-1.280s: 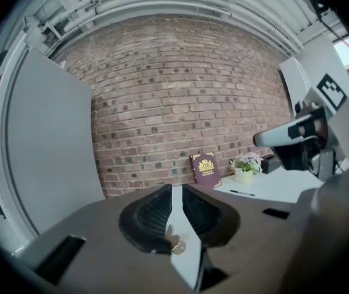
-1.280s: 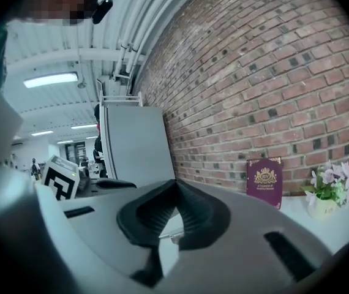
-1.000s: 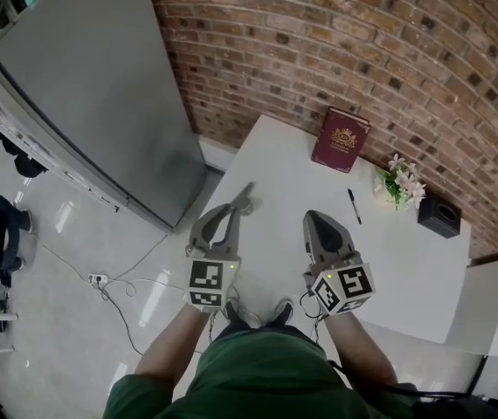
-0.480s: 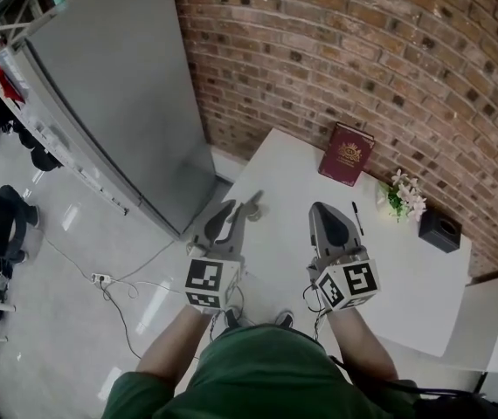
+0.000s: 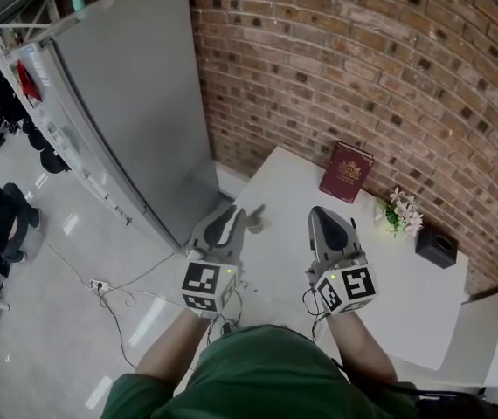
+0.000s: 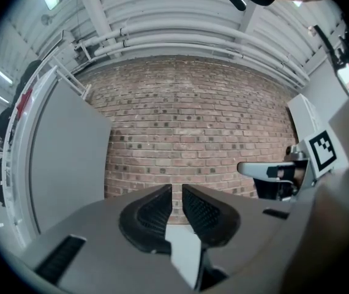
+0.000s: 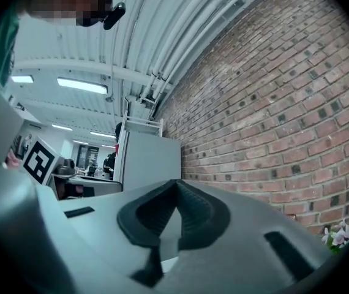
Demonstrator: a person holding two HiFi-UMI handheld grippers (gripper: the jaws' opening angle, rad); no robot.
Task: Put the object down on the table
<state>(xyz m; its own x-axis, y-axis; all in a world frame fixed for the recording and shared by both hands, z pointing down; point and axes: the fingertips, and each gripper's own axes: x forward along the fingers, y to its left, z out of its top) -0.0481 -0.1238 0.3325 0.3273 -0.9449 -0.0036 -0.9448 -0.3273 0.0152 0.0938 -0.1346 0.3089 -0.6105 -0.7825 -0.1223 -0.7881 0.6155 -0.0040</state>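
Fingers of the left gripper (image 6: 177, 192) stand slightly apart, nothing between them; those of the right gripper (image 7: 176, 185) are closed, empty. Red book (image 5: 346, 172) lies on the white desk (image 5: 406, 278).

Both were chunky grey plastic, the left tongs (image 5: 242, 215) and the right tongs (image 5: 323, 214), with ribbed black pads (image 6: 205, 213) inside. Behind each sat a white cube (image 5: 207, 286) with black square markers and a thin dark cable (image 5: 307, 304) looping underneath. The person wore a green tee (image 5: 266, 374).
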